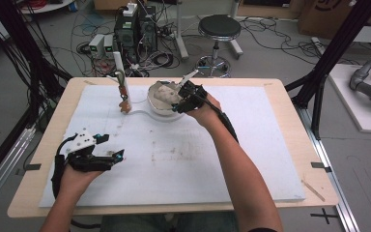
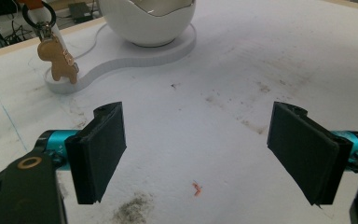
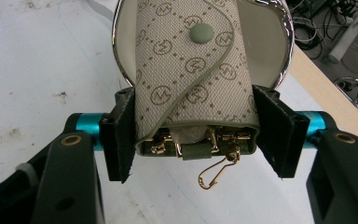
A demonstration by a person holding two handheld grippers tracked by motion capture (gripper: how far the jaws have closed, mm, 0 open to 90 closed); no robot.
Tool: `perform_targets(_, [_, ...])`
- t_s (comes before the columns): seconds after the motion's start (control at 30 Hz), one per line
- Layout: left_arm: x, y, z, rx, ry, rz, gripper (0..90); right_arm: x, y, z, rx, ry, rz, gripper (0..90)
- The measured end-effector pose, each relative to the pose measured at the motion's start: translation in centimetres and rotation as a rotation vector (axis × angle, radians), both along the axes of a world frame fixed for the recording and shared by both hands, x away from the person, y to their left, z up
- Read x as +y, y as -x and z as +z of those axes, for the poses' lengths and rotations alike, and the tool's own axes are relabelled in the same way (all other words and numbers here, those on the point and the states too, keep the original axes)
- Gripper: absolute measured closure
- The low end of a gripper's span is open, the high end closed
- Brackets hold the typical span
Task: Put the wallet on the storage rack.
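Left gripper (image 2: pixel 196 154) low over the scuffed white foam mat (image 2: pixel 242 60), flat black pads spread wide with nothing between, a tan giraffe-shaped charm (image 2: pixel 59 61) on a ring up ahead to the left of the jaws and the glossy round white bowl (image 2: pixel 144 25) on its flat white base straight ahead. Right gripper (image 3: pixel 195 135) reaching to the bowl's chrome rim (image 3: pixel 285 51), wrist bent, jaws pinching a woven monogram key pouch (image 3: pixel 191 79) with green snap, its far end inside the bowl, gold hooks dangling at its open near end.

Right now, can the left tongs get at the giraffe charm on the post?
Probably yes: the left tongs are open, and bare mat lies between them and the giraffe charm, which hangs free beside its post.
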State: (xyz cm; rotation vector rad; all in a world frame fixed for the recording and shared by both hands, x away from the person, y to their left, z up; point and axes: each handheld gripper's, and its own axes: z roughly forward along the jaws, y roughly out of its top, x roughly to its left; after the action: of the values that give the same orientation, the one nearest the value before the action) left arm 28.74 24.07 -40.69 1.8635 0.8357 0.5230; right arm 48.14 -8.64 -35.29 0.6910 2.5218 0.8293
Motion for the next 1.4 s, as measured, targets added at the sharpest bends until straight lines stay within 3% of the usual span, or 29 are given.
perform_targets(0.37, [0.1,0.0,0.0,0.002,-0.001,0.002,19.3,0.6,-0.6,-0.3,0.005,0.011,-0.004,36.6])
perform_targets(0.57, [0.1,0.0,0.0,0.002,-0.003,0.002,19.3,1.1,-0.5,-0.5,-0.012,0.013,-0.015,35.2])
perform_targets(0.7, [0.2,0.1,0.0,0.002,0.0,0.004,19.3,1.5,-0.3,-0.3,-0.049,-0.012,-0.013,34.4])
perform_targets(0.83, [0.2,0.1,0.0,0.001,-0.002,0.004,19.3,1.5,-0.1,-0.2,-0.048,-0.009,-0.026,30.3])
perform_targets(0.97, [0.2,0.1,-0.1,0.003,-0.003,0.003,19.3,0.7,0.1,0.5,-0.063,-0.034,-0.046,22.2])
perform_targets(1.17, [0.1,0.1,-0.1,0.002,-0.005,0.0,19.3,-0.9,1.1,1.8,-0.063,-0.07,-0.054,21.3])
perform_targets(1.23, [0.0,0.1,-0.1,0.001,-0.004,-0.002,19.3,-1.8,1.5,1.9,-0.084,-0.085,-0.049,21.3])
perform_targets(1.4, [-0.2,0.1,-0.1,0.001,-0.005,-0.009,19.3,-3.8,2.4,1.9,-0.052,-0.078,-0.077,21.1])
